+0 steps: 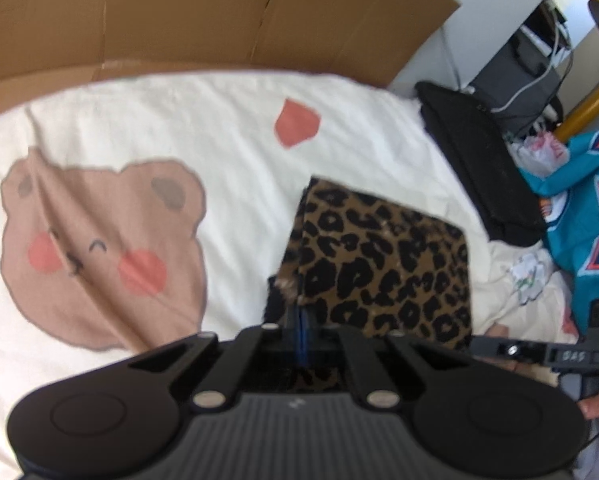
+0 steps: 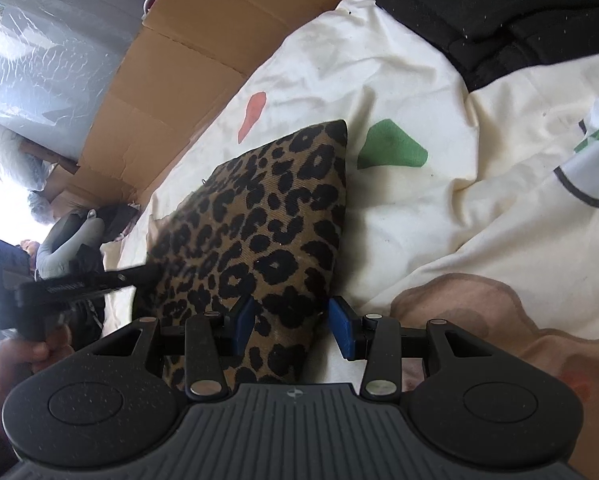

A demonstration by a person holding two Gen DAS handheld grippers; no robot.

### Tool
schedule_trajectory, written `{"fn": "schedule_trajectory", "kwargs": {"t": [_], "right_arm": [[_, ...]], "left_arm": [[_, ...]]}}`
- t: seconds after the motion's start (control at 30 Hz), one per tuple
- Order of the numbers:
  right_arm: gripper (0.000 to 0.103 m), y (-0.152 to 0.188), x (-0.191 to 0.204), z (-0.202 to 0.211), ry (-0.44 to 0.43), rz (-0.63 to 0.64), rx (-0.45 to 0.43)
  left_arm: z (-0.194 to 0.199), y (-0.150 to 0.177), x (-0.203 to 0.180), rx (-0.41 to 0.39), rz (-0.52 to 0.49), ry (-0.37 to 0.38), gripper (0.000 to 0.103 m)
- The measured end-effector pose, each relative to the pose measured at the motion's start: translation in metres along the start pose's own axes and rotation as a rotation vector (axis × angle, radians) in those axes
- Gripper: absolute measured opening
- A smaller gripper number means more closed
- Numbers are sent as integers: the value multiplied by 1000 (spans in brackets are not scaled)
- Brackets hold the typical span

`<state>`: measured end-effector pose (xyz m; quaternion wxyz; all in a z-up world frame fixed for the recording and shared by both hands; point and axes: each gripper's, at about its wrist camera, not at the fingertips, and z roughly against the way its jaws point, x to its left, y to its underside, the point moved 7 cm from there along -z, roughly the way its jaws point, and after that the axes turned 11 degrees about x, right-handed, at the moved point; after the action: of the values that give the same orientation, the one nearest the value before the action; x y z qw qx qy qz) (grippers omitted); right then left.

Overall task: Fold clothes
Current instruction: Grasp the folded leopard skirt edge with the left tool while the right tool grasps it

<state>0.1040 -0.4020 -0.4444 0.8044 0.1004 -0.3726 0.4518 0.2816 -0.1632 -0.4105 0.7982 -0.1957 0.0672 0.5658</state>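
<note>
1. Left gripper [image 1: 302, 322]: fingers closed tight, pinching the near edge of the leopard-print garment [image 1: 379, 256]; the rest lies folded ahead and right of them on the cream bear-print blanket [image 1: 139, 140].
2. Right gripper [image 2: 295, 326]: fingers [image 2: 341, 332] part-open, the garment's corner between them, pads not pressing.

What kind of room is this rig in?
Probably a bedroom used partly for storage. A cream bear-print duvet covers the work surface, flattened cardboard stands behind it, and clothes lie around: a leopard-print garment and a teal jersey.
</note>
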Motion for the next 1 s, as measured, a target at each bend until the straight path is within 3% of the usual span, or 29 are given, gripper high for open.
{"fn": "schedule_trajectory", "kwargs": {"t": [0.2, 0.33, 0.47, 0.63, 0.77, 0.87, 1.0], "right_arm": [[47, 1, -6, -10, -31, -45, 19], [45, -3, -9, -19, -103, -101, 33], [8, -8, -9, -22, -137, -110, 47], [6, -12, -7, -17, -146, -114, 40], [14, -13, -12, -23, -158, -165, 55], [45, -14, -11, -26, -195, -194, 52], [45, -15, -9, -39, -208, -201, 74]], "left_arm": [[-10, 11, 0, 14, -19, -19, 1], [-10, 12, 1, 9, -23, -25, 2], [-10, 13, -2, -1, -53, -52, 2], [-8, 14, -4, 1, -62, -65, 2], [-9, 14, -2, 7, -45, -66, 2], [-10, 14, 0, 11, -32, -62, 2], [-11, 14, -1, 13, -31, -65, 2]]}}
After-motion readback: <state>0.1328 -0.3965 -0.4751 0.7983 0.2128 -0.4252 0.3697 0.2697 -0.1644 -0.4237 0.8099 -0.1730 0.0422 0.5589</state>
